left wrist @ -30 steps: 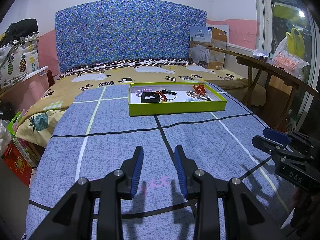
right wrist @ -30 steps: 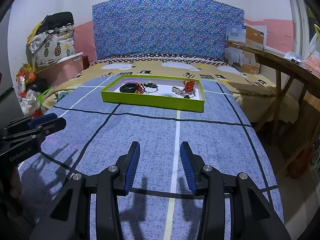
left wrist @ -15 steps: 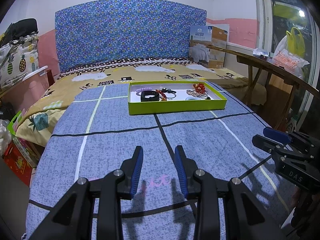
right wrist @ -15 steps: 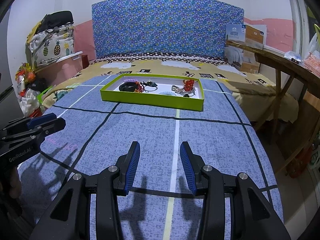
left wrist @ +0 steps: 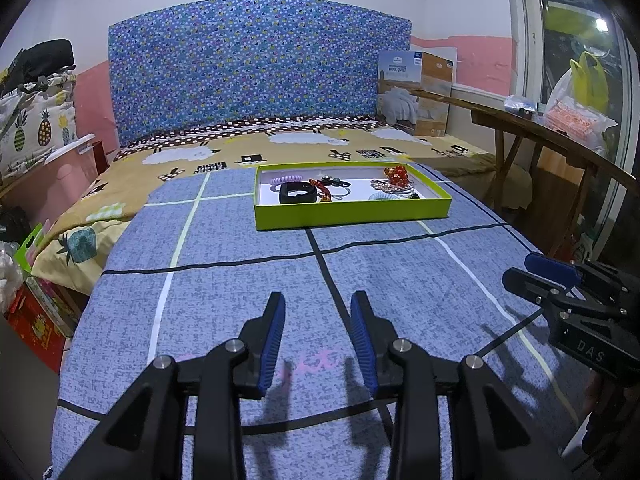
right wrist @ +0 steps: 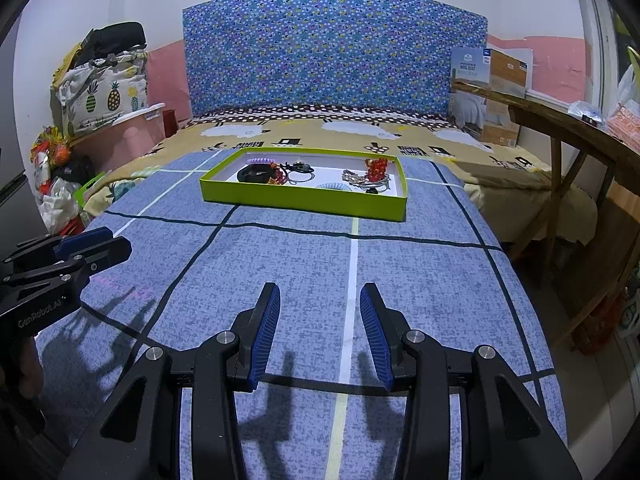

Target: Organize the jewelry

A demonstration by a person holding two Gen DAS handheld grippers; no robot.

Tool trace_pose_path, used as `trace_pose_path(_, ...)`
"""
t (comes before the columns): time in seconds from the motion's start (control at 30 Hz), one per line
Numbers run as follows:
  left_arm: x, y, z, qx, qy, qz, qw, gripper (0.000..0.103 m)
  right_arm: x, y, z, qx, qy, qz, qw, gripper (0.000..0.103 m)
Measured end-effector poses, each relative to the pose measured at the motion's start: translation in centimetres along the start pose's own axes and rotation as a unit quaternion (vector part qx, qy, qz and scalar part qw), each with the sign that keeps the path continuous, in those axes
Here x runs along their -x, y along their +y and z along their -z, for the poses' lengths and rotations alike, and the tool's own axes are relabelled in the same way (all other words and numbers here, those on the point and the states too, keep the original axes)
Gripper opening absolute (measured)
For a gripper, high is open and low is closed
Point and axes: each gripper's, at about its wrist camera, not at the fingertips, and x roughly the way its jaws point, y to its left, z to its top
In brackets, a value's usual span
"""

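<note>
A lime-green tray (left wrist: 352,216) (right wrist: 304,200) lies on the blue checked bedspread, far ahead of both grippers. In it lie a black band (left wrist: 297,192) (right wrist: 253,173), a purple coil tie (left wrist: 285,179), a red bead bracelet (left wrist: 396,174) (right wrist: 376,168), a silver chain (right wrist: 352,178) and other small pieces. My left gripper (left wrist: 318,336) is open and empty above the bedspread. My right gripper (right wrist: 320,332) is open and empty too. Each gripper shows at the edge of the other's view.
A blue patterned headboard (left wrist: 260,72) stands behind the bed. A wooden table (right wrist: 560,128) with a cardboard box (right wrist: 492,92) runs along the right. Bags and a pink bin (right wrist: 120,128) crowd the left side. The bed's right edge drops to the floor.
Both grippers stay open and nearly still. The view has crept slightly toward the tray.
</note>
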Motion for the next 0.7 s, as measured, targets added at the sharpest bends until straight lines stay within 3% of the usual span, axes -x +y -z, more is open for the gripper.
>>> trace_pose_path(0.7,0.10,0.37,0.04,0.002,0.001,-0.008,1.0000,0.039,0.12,0.00,-0.02,0.000,0.000,0.002,1.000,0.043)
